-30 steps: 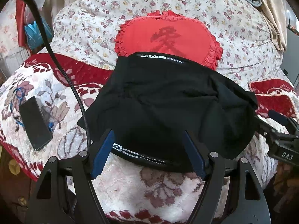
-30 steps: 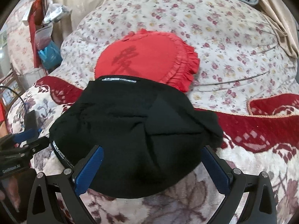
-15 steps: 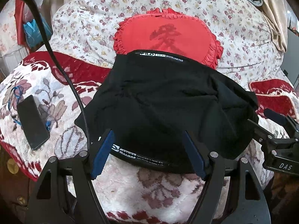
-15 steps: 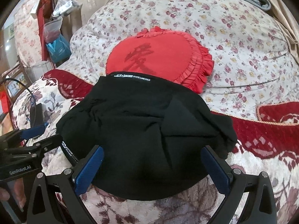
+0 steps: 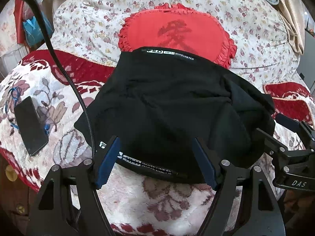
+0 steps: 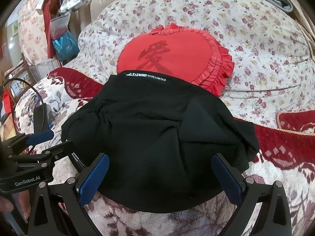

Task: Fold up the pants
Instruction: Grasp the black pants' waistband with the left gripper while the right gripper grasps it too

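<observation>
Pants (image 5: 167,106) lie folded at the bed's (image 5: 161,200) near edge; both my jaws gape empty, so next I grip the near hem.

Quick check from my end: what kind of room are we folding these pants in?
Most likely a bedroom at home. The black pants lie on a plush floral blanket, with a floral-print duvet and a red ruffled cushion behind, and a phone left on the bedding.
</observation>
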`<state>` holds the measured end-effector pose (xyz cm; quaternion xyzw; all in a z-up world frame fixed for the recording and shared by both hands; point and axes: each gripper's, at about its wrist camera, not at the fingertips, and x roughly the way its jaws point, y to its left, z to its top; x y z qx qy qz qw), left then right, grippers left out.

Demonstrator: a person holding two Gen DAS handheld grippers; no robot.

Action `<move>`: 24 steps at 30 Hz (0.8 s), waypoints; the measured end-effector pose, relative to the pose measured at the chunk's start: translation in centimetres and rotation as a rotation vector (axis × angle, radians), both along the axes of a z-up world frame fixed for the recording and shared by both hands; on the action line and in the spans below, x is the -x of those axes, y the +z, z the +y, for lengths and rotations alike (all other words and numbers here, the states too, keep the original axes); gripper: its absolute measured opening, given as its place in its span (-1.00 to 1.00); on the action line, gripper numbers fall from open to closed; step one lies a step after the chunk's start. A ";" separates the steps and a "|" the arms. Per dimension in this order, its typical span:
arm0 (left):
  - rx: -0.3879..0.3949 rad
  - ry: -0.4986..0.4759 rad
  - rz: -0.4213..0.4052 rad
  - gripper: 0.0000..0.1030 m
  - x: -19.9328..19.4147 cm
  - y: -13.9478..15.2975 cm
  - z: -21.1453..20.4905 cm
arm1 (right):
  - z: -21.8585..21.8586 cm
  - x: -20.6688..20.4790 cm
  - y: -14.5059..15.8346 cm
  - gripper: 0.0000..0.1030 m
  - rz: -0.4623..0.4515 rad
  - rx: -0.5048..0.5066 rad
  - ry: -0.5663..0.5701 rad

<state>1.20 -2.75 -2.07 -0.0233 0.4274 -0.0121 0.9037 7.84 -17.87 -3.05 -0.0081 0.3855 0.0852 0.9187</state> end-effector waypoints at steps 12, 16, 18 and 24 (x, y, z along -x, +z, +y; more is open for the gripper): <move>0.012 0.001 0.026 0.47 -0.7 -1.0 0.2 | 0.2 -0.6 -1.0 1.00 0.026 0.003 0.009; 0.014 0.003 0.038 0.47 -1.1 -1.5 0.3 | 0.1 -0.9 -1.4 1.00 0.041 0.004 0.009; 0.013 0.003 0.041 0.47 -1.2 -1.6 0.3 | 0.2 -1.2 -1.6 1.00 0.048 0.003 0.010; 0.012 0.006 0.051 0.47 -1.6 -2.0 0.3 | 0.3 -1.5 -1.9 1.00 0.054 0.006 0.010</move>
